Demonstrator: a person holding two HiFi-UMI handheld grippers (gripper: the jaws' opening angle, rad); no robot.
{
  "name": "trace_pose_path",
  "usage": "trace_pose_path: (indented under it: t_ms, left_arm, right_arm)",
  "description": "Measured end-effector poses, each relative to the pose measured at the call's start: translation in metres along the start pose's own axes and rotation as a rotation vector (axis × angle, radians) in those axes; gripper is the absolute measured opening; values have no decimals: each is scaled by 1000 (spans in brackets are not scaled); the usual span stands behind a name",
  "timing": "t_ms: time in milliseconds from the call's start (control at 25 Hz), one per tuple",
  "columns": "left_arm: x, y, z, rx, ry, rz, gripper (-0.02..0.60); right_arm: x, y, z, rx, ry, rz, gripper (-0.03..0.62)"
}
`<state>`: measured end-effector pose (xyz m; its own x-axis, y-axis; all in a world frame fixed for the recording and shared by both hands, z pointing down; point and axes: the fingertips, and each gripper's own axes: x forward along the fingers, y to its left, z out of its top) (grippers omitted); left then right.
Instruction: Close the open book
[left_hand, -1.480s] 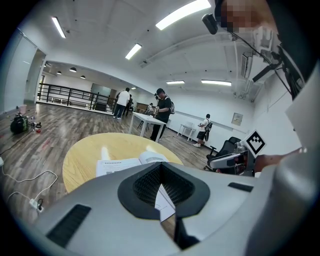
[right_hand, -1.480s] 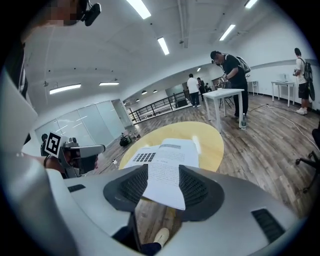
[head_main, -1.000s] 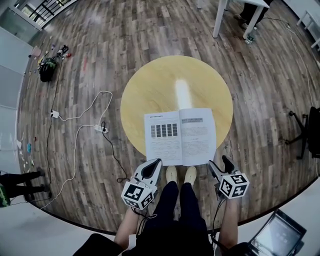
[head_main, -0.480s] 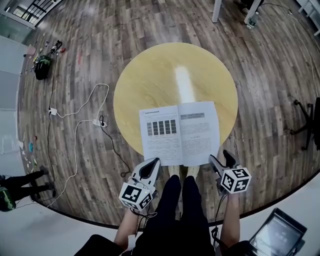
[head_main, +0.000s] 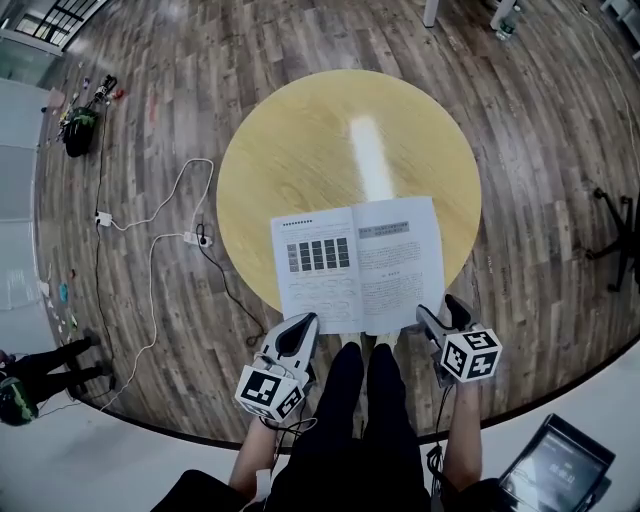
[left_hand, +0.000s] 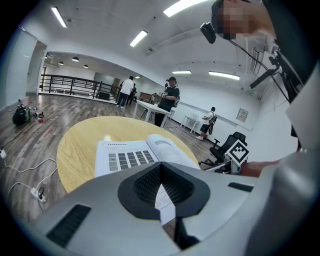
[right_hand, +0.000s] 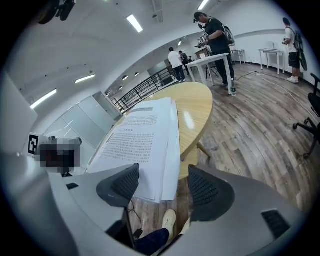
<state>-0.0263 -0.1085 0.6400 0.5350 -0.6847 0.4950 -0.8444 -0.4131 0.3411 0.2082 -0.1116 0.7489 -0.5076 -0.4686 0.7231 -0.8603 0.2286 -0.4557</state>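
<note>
Table (head_main: 300, 140) nearer now, open book (head_main: 357, 262) at edge, cable (head_main: 192, 238) on floor; left tongs (head_main: 310, 319) tip-to-tip, empty; right tongs (head_main: 438, 307) agape.

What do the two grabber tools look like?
Both the left gripper and the right gripper have pale grey, rounded plastic bodies with two jaws lined with black ridged pads. Each carries a white cube printed with black square markers, and thin dark cables trail behind.
</note>
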Motion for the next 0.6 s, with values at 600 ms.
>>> trace_pose_path:
  t_ms: [600]
  left_arm:
    - [4, 5, -9, -10, 15, 15, -2]
  right_arm:
    - [6, -3, -3, 37, 15, 30, 290]
